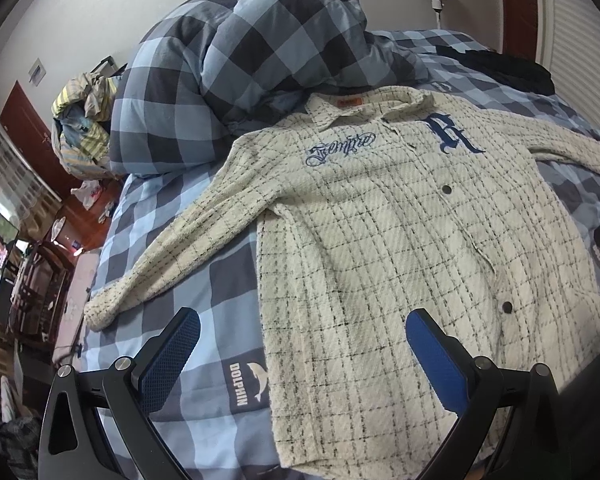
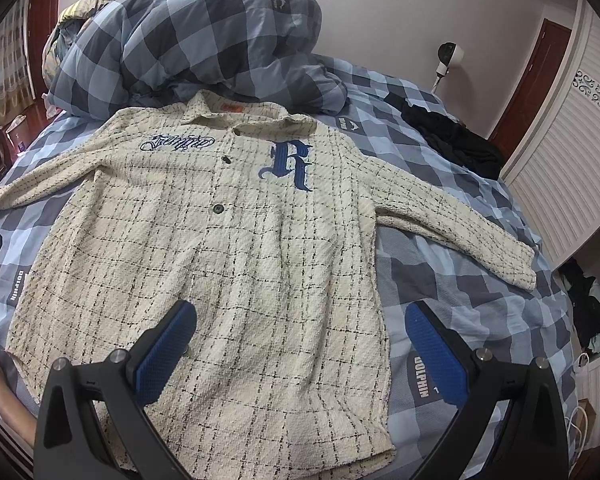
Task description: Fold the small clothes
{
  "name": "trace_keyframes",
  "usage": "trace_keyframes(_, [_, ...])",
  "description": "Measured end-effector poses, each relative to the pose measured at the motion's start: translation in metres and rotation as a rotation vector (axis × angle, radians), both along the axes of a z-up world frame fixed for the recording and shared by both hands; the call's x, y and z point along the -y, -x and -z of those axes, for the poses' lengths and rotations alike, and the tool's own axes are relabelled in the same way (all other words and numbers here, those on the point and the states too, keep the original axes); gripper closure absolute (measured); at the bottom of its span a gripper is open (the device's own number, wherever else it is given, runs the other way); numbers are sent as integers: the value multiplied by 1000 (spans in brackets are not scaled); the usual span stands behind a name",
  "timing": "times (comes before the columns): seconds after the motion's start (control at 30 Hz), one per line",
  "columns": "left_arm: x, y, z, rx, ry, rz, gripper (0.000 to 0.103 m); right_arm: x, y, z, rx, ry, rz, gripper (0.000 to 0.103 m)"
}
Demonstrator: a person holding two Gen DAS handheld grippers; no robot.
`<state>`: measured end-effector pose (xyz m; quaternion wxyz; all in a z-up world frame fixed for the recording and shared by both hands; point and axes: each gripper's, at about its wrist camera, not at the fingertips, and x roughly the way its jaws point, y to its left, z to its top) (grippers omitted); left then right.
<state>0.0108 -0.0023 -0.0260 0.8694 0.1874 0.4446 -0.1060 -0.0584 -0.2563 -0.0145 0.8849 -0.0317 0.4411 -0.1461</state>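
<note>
A cream shirt (image 1: 380, 240) (image 2: 220, 260) with a thin dark check, a blue "R" and blue script lies flat, front up, on the bed, collar at the far end and both sleeves spread out. My left gripper (image 1: 302, 324) hovers open above the shirt's lower left edge, its right finger over the cloth and its left finger over the bedsheet. My right gripper (image 2: 300, 316) is open over the lower right edge, left finger above the cloth, right finger above the sheet. Neither holds anything.
A blue-grey checked sheet (image 1: 204, 320) (image 2: 440, 280) covers the bed. A bunched checked duvet (image 1: 240, 60) (image 2: 188, 32) sits behind the collar. Dark clothes (image 2: 452, 136) lie at the far right. A person's forearm (image 2: 4, 400) shows at the lower left.
</note>
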Motion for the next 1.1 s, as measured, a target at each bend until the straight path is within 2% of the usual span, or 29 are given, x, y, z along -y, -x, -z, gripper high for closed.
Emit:
trace_keyframes(0.5, [-6, 5, -10, 30, 32, 5, 0, -4, -4, -1, -32, 37, 12, 1])
trace_keyframes(0.8, [-10, 2, -9, 20, 43, -12, 0, 23, 1, -19, -22, -85, 51, 1])
trace_keyframes(0.97, [-10, 1, -6, 8, 40, -17, 0, 51, 4, -36, -28, 34, 65, 1])
trace_keyframes(1.1, [-9, 0, -5, 9, 34, -22, 0, 94, 5, -59, -5, 89, 94, 1])
